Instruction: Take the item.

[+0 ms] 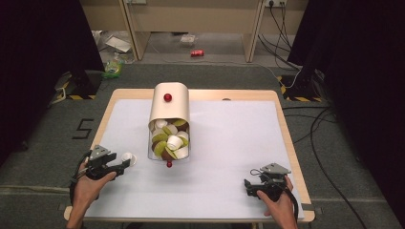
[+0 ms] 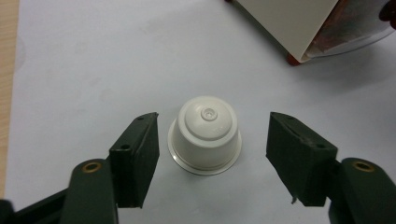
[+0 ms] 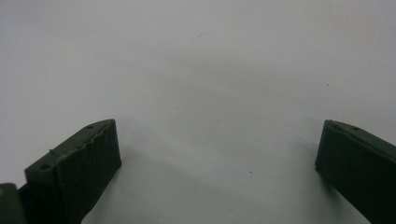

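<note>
- Counting the loose pieces gives one white capsule point(image 2: 205, 134) standing upside down on the white table cover point(image 1: 229, 143), wide rim down, near the front left of the table.
- That capsule sits between the jaws of the left gripper point(image 2: 211, 140); both pads stand clear of its sides, with a narrow gap on one side and a wider one on the other, so nothing is gripped.
- The left gripper point(image 1: 125, 162) is held low by the left hand point(image 1: 88, 183), just left of the container's mouth.
- One cream container point(image 1: 169, 109) with a rounded top lies on its side in the middle of the table, with one red knob point(image 1: 167, 97) on top and one small red knob point(image 1: 169, 164) at its front edge.
- Its clear front section holds a heap of capsules point(image 1: 170, 140) in white, green and brown; at least four white ones show, the rest overlap too much to count.
- The right gripper point(image 1: 248, 183) rests on the cover near the front right, in the right hand point(image 1: 279, 202), well apart from the container.
- In the right gripper view its jaws stand wide apart over bare cover, holding nothing.
- One red can point(image 1: 197, 53) lies on the floor beyond the table; its label is too small to read.
- A marking like the figure 5 point(image 1: 83, 128) is taped on the floor left of the table.
</note>
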Demonstrator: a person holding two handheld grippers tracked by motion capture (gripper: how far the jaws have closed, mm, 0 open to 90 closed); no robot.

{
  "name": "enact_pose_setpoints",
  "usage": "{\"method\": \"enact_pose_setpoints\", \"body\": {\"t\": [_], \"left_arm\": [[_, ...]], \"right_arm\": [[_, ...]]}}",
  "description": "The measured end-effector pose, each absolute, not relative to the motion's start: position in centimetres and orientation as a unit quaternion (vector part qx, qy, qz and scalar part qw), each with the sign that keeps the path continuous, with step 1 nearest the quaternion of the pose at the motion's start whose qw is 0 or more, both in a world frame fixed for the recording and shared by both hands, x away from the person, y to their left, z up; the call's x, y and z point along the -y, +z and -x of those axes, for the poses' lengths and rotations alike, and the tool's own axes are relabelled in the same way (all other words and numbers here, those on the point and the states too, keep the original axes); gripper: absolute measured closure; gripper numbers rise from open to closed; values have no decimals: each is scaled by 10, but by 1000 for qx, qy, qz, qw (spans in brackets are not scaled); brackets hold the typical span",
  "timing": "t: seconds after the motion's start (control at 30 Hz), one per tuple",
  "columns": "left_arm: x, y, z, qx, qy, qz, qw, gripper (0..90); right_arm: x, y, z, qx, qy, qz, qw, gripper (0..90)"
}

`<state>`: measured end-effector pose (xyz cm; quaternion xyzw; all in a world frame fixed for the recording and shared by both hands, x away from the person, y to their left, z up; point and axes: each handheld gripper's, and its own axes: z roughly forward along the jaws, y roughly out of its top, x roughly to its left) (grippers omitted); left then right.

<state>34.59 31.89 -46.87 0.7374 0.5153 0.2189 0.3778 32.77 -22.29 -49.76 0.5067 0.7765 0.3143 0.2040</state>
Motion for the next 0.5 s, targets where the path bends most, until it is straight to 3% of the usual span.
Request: {"method": "enact_pose_setpoints", "body": {"t": [0.5], "left_arm": [[-312,-449,-337,-498,210,-735,408,207]], "right_arm": [[223,-498,-328,-777,314,-505,205,4]]}}
